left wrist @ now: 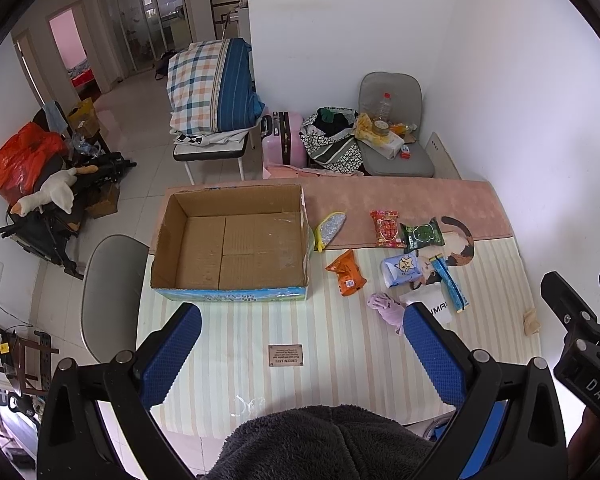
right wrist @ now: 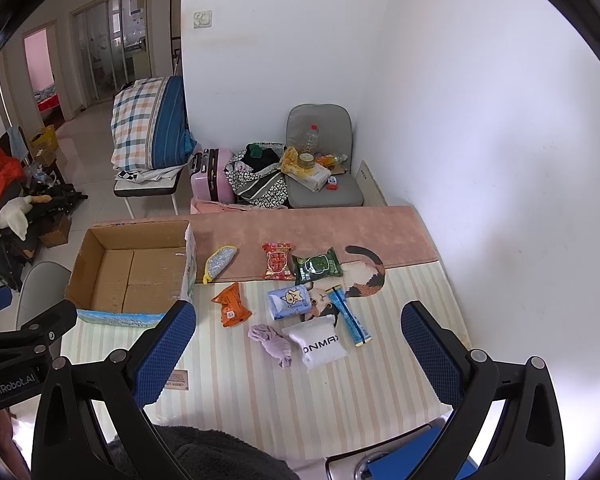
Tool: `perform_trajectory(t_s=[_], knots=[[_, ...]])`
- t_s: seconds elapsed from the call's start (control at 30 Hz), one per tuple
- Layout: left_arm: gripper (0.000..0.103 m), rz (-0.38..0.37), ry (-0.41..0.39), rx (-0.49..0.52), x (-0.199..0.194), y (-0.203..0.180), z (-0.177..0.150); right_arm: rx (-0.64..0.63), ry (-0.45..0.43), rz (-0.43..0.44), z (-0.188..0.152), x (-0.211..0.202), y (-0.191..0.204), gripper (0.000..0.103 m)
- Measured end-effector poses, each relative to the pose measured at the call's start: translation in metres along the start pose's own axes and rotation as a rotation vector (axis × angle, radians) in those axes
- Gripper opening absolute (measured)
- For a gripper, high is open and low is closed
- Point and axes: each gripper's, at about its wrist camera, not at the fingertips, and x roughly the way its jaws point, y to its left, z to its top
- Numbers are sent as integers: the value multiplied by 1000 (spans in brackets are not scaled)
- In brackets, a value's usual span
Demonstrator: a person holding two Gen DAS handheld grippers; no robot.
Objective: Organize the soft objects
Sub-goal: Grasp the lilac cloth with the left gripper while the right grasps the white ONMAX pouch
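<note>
Left gripper (left wrist: 302, 344) and right gripper (right wrist: 298, 342) both gape wide, holding nothing. The lilac sock (right wrist: 270, 342) lies at twelve o'clock of the right gripper; the white pouch (right wrist: 320, 346), half hidden in the left view, shows whole beside it. The cardboard box (left wrist: 228, 240) sits at eleven o'clock.

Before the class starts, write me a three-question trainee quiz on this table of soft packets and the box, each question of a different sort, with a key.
1. True or false: the cardboard box already holds a packet.
2. Multiple choice: which item lies nearest the box's right wall? A) the silver-and-yellow pouch B) the white bag C) the blue stick packet
3. Fill in: the left gripper and the right gripper are both ____ and hold nothing.

Key: 1 false, the box is empty. 2 A. 3 open.
</note>
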Motion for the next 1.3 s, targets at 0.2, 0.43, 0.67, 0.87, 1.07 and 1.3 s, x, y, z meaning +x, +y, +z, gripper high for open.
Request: perform_trajectory(t_s=[0.2, 0.43, 0.67, 0.87, 1.07, 1.3], knots=[[103, 30, 10, 31, 44, -13, 22, 113, 34, -3, 3, 31, -29, 103], [103, 16, 221, 86, 166, -49, 30, 284, 292, 5, -16, 169, -89, 103], [102, -5, 509, 108, 299, -92, -6, 126, 561, 38, -76, 343, -89, 103], [102, -11, 677, 47, 361, -101, -36, -76, 704, 65, -122, 445, -58, 103], [102, -44, 767, -29, 384, -105, -52, -197, 817, 124, -158, 492, -39, 101], [98, -185, 848, -160, 420, -135, -62, 12, 859, 67, -186, 496, -105, 87]])
